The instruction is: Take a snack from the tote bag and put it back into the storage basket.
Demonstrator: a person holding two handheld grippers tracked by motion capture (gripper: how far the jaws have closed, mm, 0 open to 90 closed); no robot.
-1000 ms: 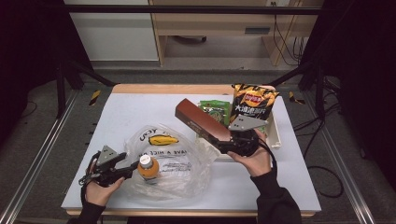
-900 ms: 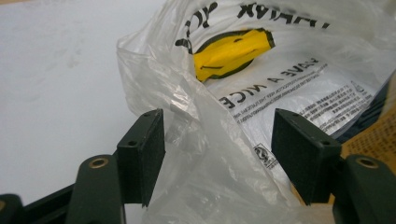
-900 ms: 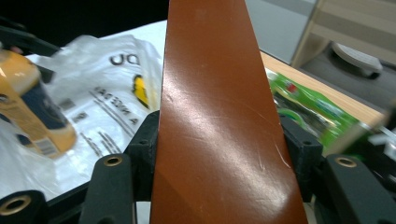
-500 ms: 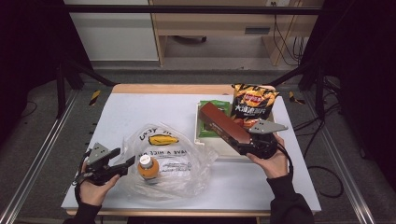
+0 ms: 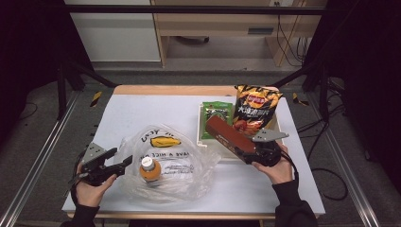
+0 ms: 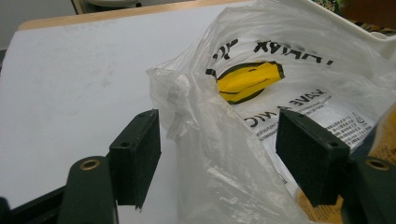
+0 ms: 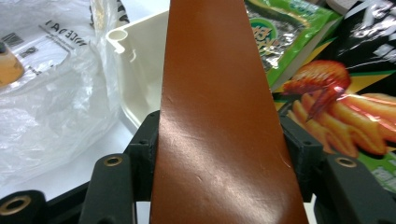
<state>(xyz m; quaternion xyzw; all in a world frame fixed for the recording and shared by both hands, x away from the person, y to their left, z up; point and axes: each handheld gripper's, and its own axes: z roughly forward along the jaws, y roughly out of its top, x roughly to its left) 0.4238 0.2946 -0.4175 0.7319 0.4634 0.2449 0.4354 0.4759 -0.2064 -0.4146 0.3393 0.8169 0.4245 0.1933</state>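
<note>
The right gripper [image 5: 246,152] is clamped on a long brown box [image 5: 227,135], holding it above the white tray [image 5: 197,139]. The left gripper [image 6: 219,154] is wide open beside the plastic bag [image 5: 182,161], gripping nothing. An orange bottle [image 5: 148,168] lies in the bag on the surface [image 5: 142,111].

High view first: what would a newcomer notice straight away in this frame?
A long reddish-brown box juts up at a slant from the right gripper, clamped between its fingers above the white tray at the table's right. Behind it lies a dark chip bag. At the left, a crumpled clear plastic bag with a yellow print holds an orange bottle, and the open left gripper reaches its edge.
</note>
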